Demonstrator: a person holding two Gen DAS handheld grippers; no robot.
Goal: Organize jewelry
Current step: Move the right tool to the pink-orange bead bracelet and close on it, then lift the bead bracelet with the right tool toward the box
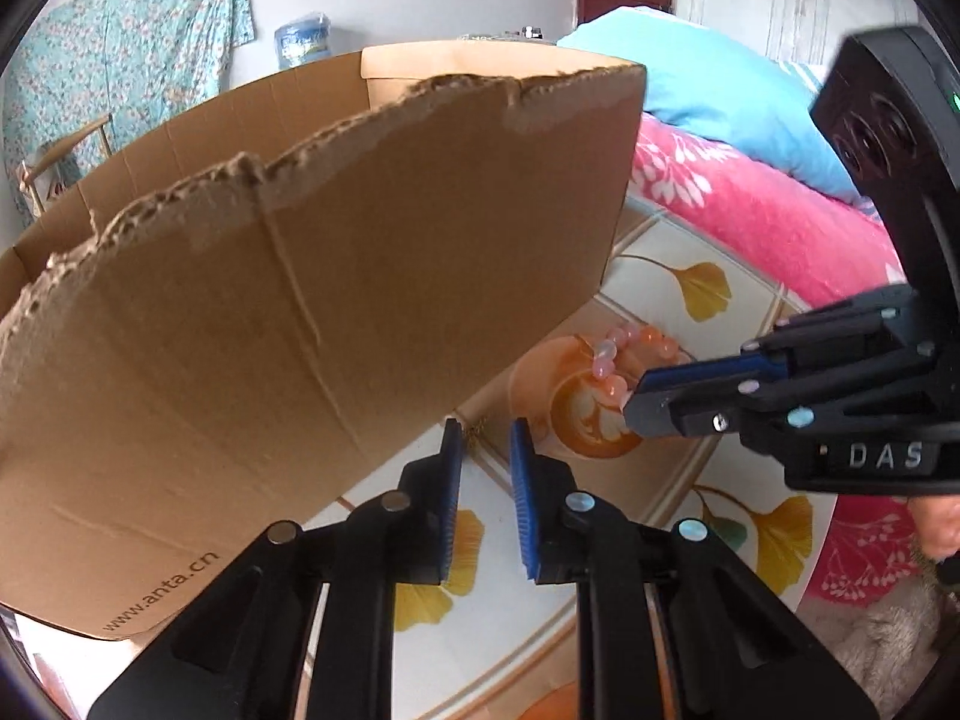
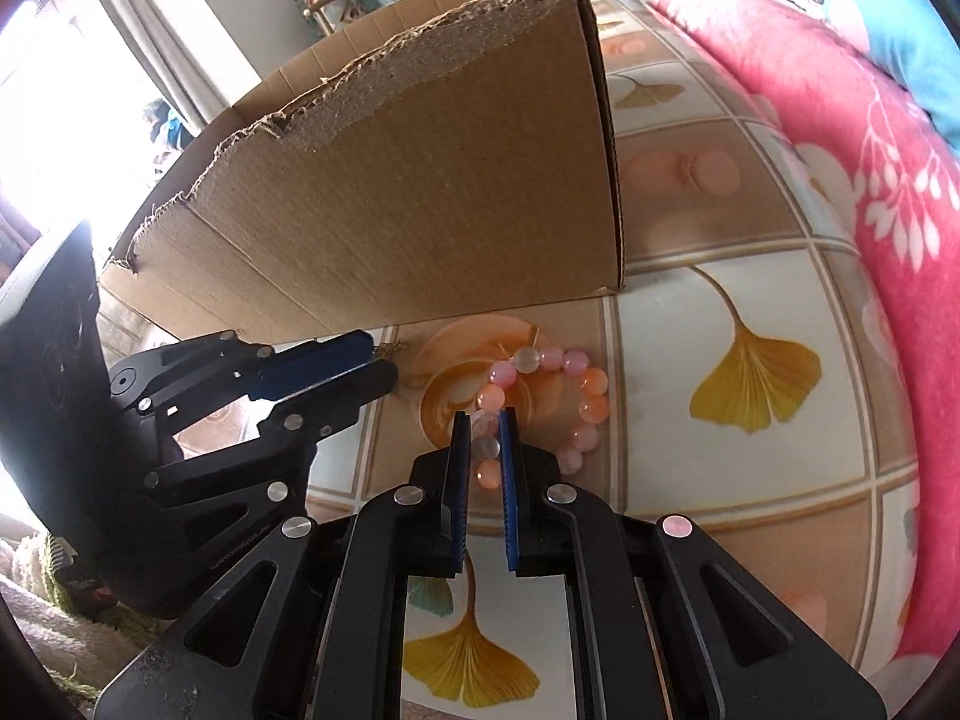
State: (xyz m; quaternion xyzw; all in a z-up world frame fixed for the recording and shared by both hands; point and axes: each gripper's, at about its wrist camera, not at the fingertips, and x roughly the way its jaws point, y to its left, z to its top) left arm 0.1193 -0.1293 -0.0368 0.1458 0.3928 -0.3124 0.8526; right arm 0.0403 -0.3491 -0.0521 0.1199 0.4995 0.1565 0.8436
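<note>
The right gripper [image 2: 485, 426] is right on it: its blue-padded jaws stand either side of one arc of the pink and orange glass-bead bracelet [image 2: 585, 402], narrowed around a pale bead, though whether they actually pinch it I cannot tell. The bracelet lies flat on the ginkgo-leaf patterned tabletop [image 2: 750, 480], its ring spreading forward and to the right of those jaws, just beside the front wall of the torn brown cardboard box [image 2: 420, 228]. Over on the other side, the left gripper [image 1: 485, 438] hangs with its jaws parted and nothing between them; a thin gold chain [image 2: 393, 351] peeks out near its tips at the foot of the box. So the right hand is clearly the nearer one to the beads. The box opening sits up and to the left, and that looks the likely way to carry them.
</note>
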